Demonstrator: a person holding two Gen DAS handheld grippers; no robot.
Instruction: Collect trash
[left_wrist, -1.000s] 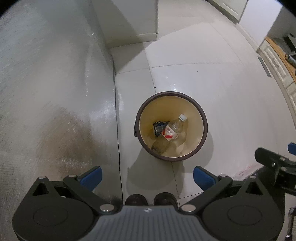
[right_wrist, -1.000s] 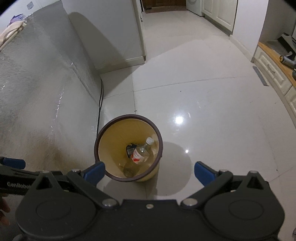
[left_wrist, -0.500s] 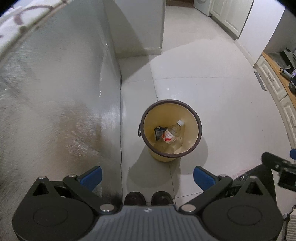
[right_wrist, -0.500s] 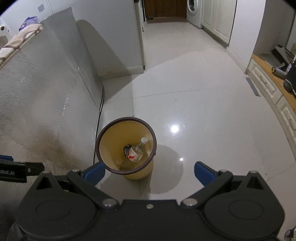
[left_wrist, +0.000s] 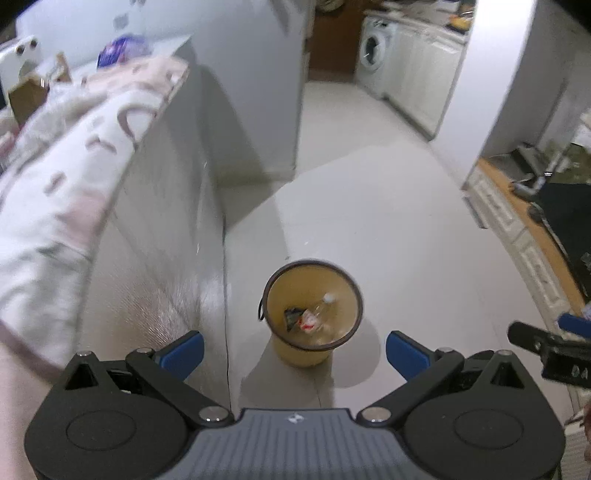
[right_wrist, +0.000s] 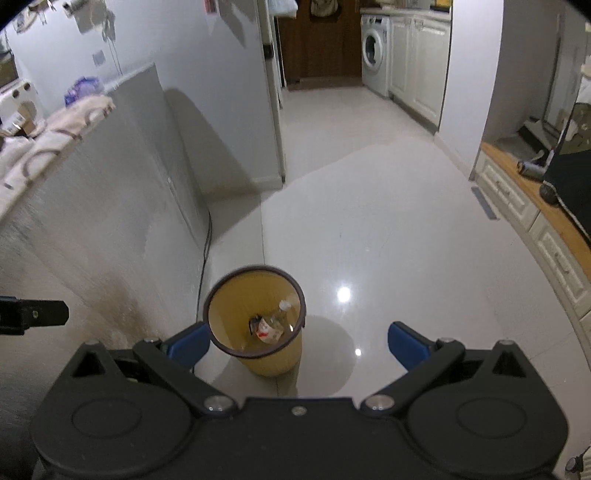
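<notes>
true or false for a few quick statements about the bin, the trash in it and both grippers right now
1. The yellow bin stands upright on the floor. True.
2. A plastic bottle lies inside the bin. True.
3. The left hand-held gripper is shut on the bottle. False: it is open and holds nothing.
4. The bin is empty. False: it holds the bottle and a dark wrapper.
5. The right hand-held gripper is open. True.
6. The bin lies tipped on its side. False: its rim faces up.

Both wrist views look steeply down from high up — sharing the distant yellow bin (left_wrist: 314, 306) (right_wrist: 255, 314) and floor (left_wrist: 388, 229) (right_wrist: 369, 229).
</notes>
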